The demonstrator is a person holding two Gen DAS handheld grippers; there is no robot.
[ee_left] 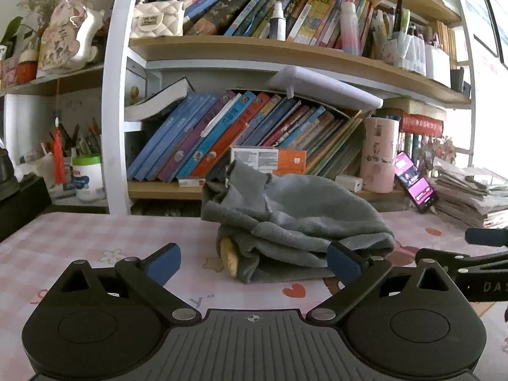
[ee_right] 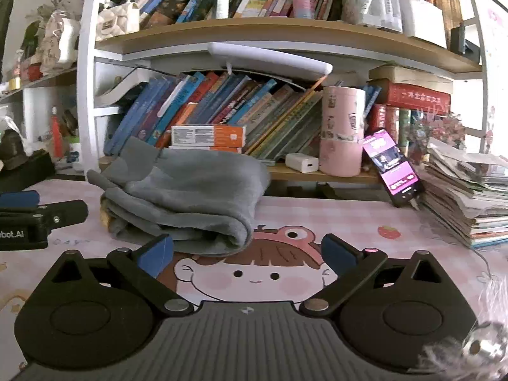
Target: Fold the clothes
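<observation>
Both tools empty, jaws spread wide. Left tool (ee_left: 254, 262) sits low at the near edge of the grey garment (ee_left: 295, 225); its right pad looks to be touching or just short of the bottom layer, can't tell which. Right tool (ee_right: 246, 255) is off the bundle's right end, over the cartoon print on the worktop (ee_right: 349, 219), nothing between its pads.

Garment lies mid-worktop as a thick, loosely stacked fold, rolled edge toward the right tool, a flap sticking up at the back. Something tan (ee_left: 230, 257) pokes out under its left end; can't identify it.

Risks, my read:
- Stack is lumpy and uneven. A pinch on one layer only would likely peel the fold open.
- Nudging from the near side pushes the bundle back toward the shelf; the orange box (ee_right: 208, 136) sits right behind it.
- The raised flap may flop back and undo the shape.
- The phone (ee_right: 392, 168) leans at the shelf edge and a paper stack (ee_right: 470, 197) sits far right; a wide right-hand sweep could clip either.
</observation>
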